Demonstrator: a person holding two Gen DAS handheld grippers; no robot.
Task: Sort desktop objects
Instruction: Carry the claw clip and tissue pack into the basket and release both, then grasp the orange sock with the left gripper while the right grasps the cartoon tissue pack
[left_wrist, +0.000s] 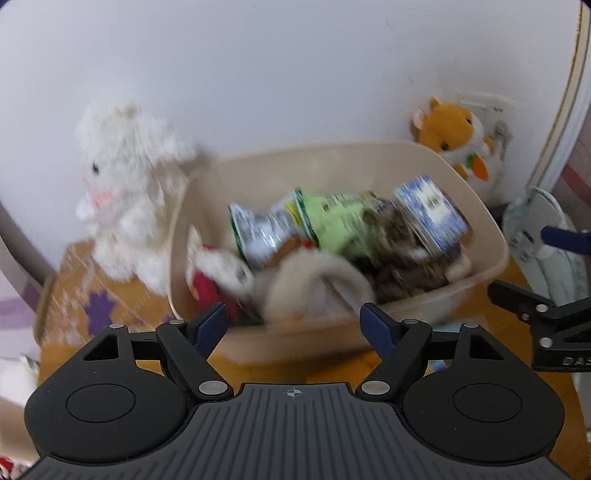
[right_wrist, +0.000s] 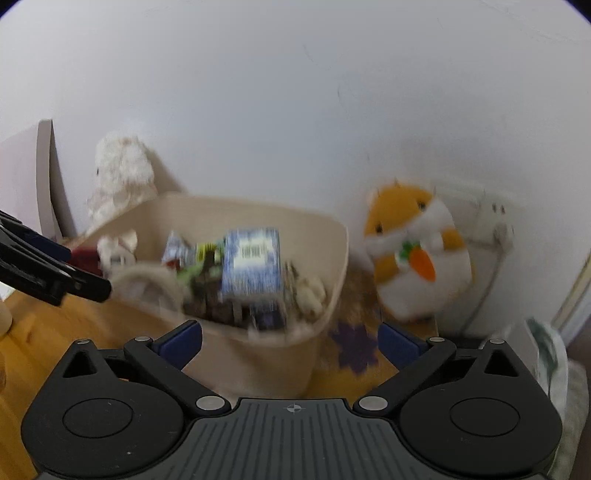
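A beige bin stands against the white wall. It holds a blue-and-white box, a green packet, a silvery packet, a pale plush and a brown furry thing. My left gripper hangs open just before the bin's near wall, with nothing between its blue pads. My right gripper is also open and empty, wide before the same bin, in which the blue-and-white box lies on top. One of its fingers shows at the right edge of the left wrist view.
A white rabbit plush sits left of the bin on a patterned yellow box. An orange hamster plush with a carrot stands right of the bin, by a wall socket. A pale cloth lies far right. The table is wooden.
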